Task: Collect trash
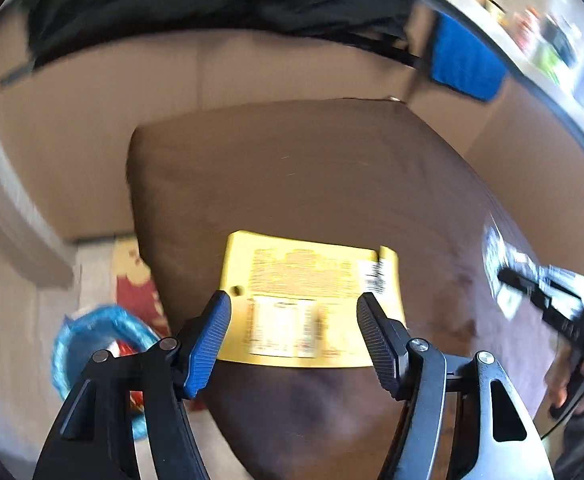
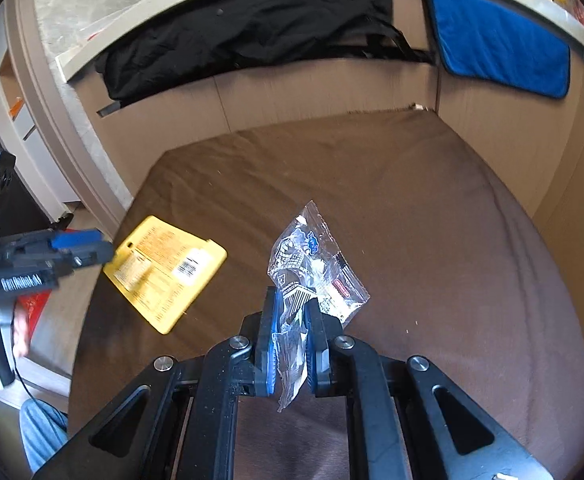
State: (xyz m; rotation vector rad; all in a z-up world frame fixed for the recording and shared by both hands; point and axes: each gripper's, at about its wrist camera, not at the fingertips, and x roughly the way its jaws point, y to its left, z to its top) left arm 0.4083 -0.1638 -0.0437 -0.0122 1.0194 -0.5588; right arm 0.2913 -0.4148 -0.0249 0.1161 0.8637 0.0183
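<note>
A flat yellow card package [image 1: 307, 304] with print and a barcode lies on the brown cushion [image 1: 311, 168]. My left gripper [image 1: 293, 304] is open, its fingers on either side of the card's near part, just above it. My right gripper [image 2: 292, 300] is shut on a clear printed plastic wrapper [image 2: 315, 264] and holds it above the cushion [image 2: 411, 208]. The yellow card [image 2: 166, 270] lies to the left in the right wrist view, with my left gripper [image 2: 92, 242] over its left end. The right gripper and wrapper [image 1: 503, 264] show at the right edge of the left wrist view.
A bin lined with a blue bag [image 1: 92, 340] stands on the floor left of the cushion. Cardboard walls [image 2: 331, 84] stand behind and to the right of the cushion. A black cloth [image 2: 252, 28] and a blue towel [image 2: 499, 48] hang over them.
</note>
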